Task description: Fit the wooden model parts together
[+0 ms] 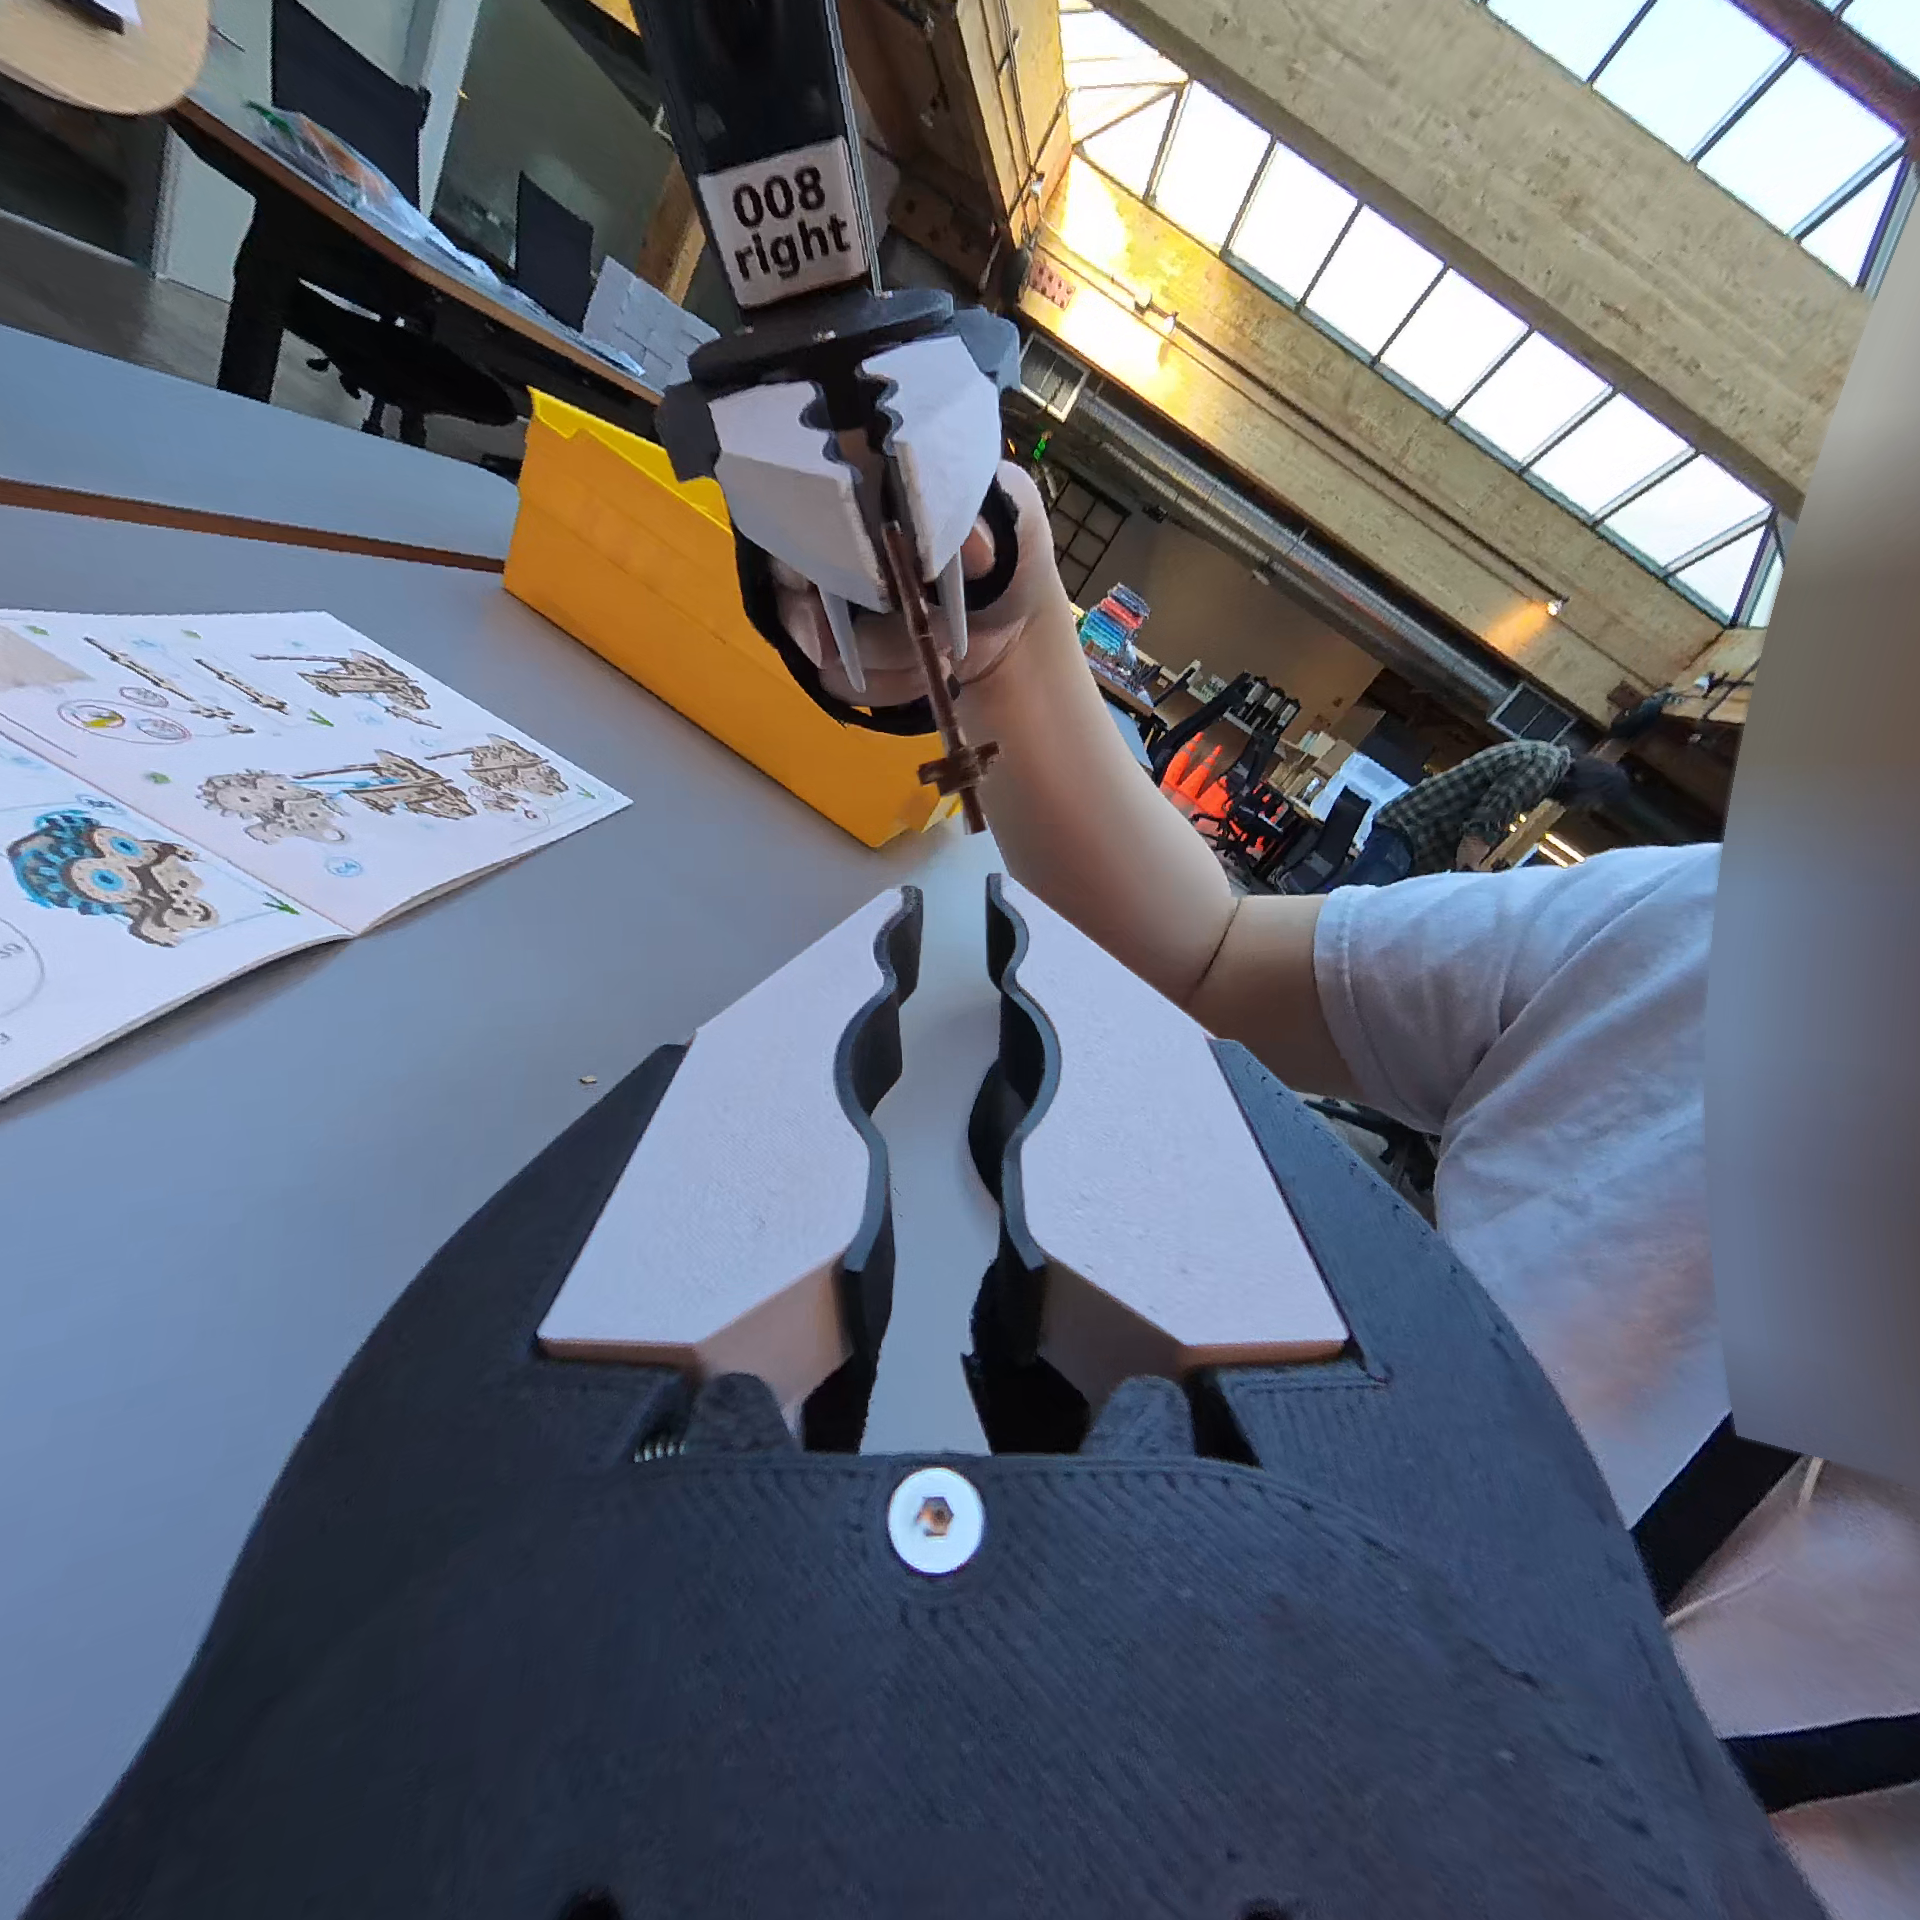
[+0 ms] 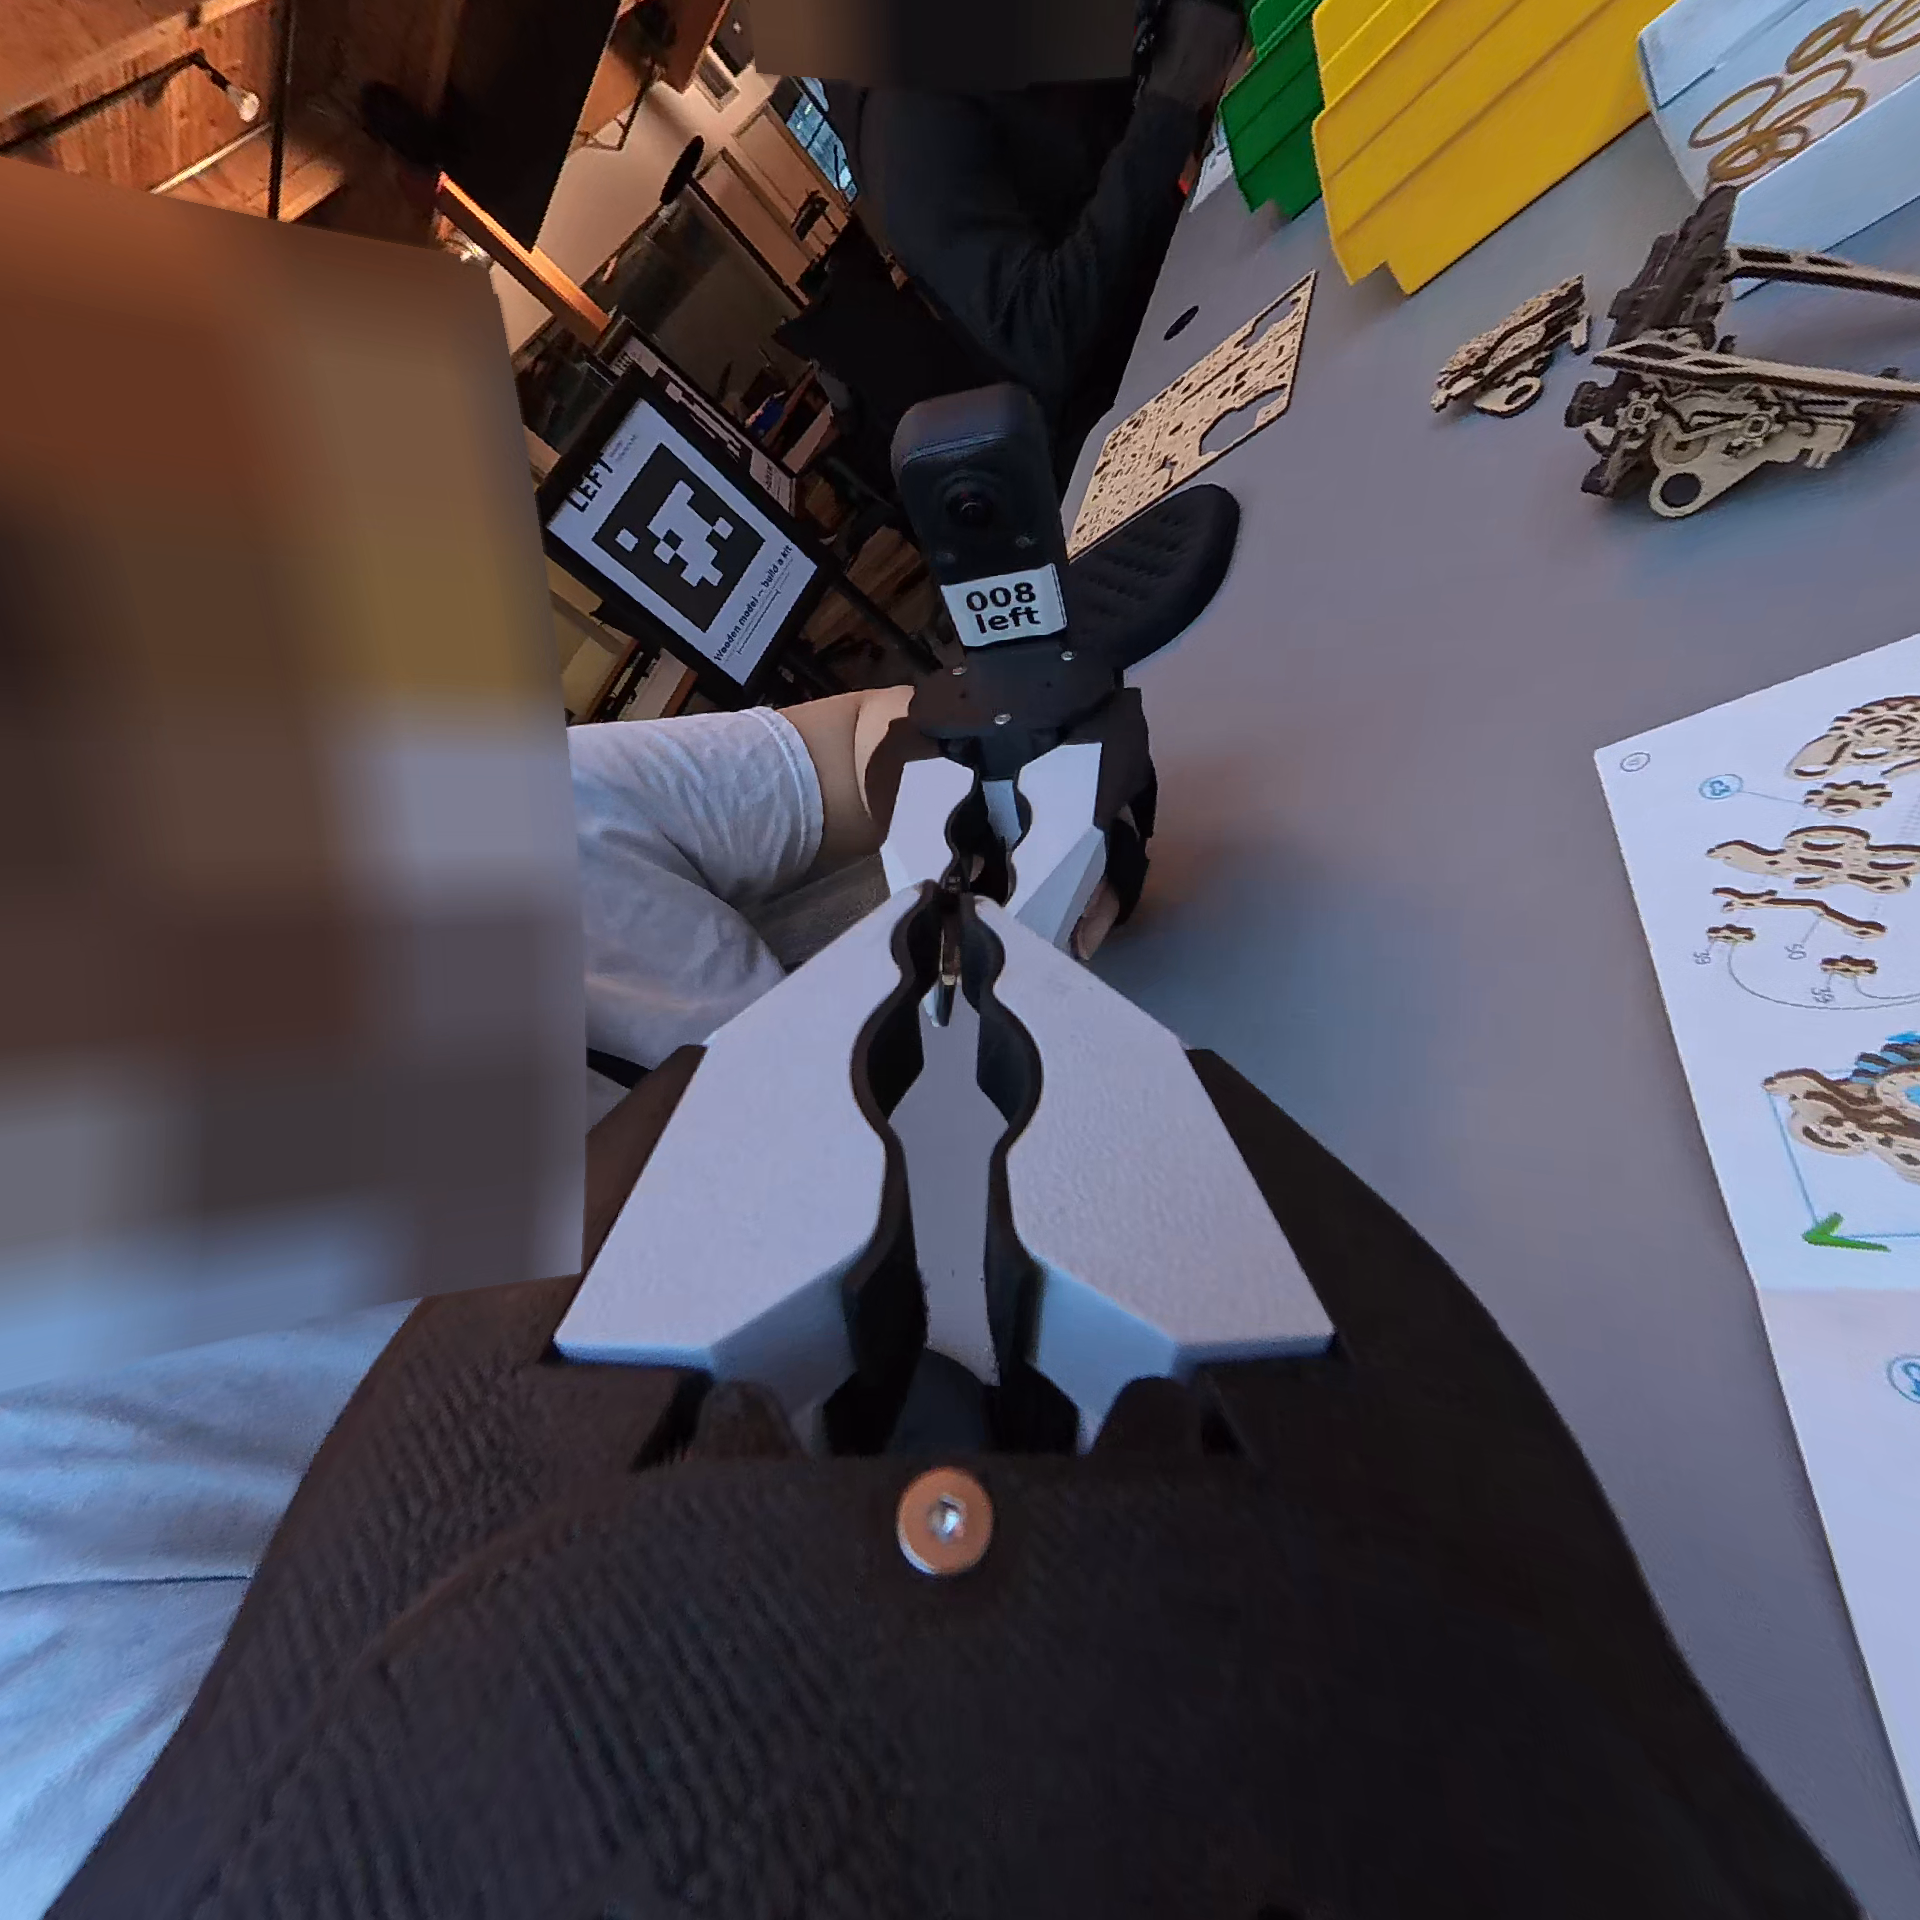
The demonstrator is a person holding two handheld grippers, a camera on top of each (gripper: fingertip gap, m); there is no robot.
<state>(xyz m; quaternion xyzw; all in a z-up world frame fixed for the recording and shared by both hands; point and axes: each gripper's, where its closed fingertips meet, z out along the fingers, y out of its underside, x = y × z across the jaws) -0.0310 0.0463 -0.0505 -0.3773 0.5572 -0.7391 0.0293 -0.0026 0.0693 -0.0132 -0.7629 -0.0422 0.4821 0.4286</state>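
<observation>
right gripper point(image 1: 902, 623) pinches wooden rod point(image 1: 940, 691); yellow bin point(image 1: 665, 582) contents hidden, possibly empty.

Matt grey table point(image 1: 312, 1195), glossy yellow plastic bin point(image 1: 644, 582), dark wooden rod point(image 1: 935, 675).

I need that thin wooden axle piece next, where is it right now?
In the left wrist view, the wooden axle is pinched in the right gripper, held above the grey table before the yellow bin.

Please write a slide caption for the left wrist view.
Right gripper holds a wooden rod above the open left gripper.
</observation>
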